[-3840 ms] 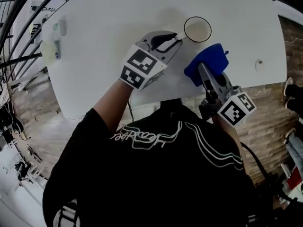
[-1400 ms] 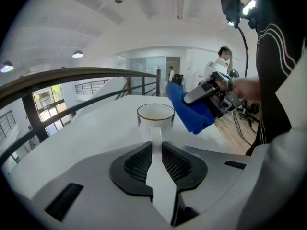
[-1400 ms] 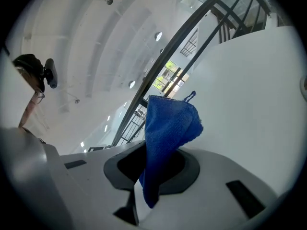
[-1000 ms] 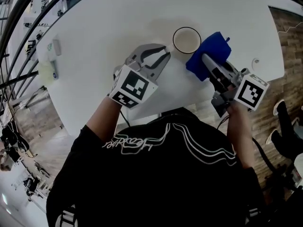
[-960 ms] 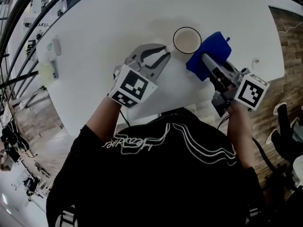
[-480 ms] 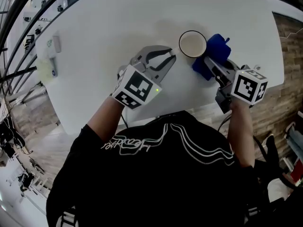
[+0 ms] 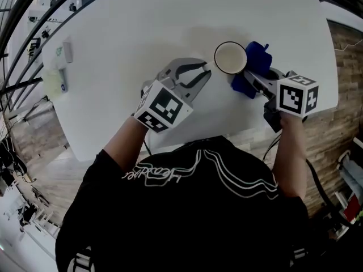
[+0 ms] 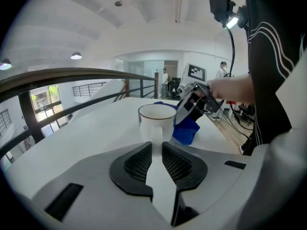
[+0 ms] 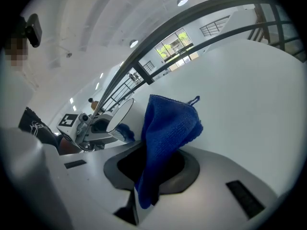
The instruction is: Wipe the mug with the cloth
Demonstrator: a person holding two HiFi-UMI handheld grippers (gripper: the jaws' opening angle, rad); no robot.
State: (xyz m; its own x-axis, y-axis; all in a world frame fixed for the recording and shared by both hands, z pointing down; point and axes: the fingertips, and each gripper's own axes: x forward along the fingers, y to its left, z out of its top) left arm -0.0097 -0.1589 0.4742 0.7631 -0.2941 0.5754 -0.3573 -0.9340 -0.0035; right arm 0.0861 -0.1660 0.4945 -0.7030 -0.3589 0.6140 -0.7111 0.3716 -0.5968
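Head view: white mug (image 7: 229,58) upright on the white table (image 7: 142,21), its handle pinched in the narrow jaws of the left gripper (image 7: 205,68); white script on the black shirt (image 7: 170,173) not legible. Left gripper view: handle between the pads, blue cloth (image 8: 187,131) just beside the mug. Right gripper view: right gripper (image 9: 151,172) clamped on the bunched cloth.

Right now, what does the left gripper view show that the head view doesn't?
Only the left gripper view: the handle of the white ceramic mug sits clamped between the fingers of the left gripper. Only the head view: the person's black striped top and small pale items at the left edge of the white table. Both: the mug, and the right gripper holding the blue terry cloth against its side.
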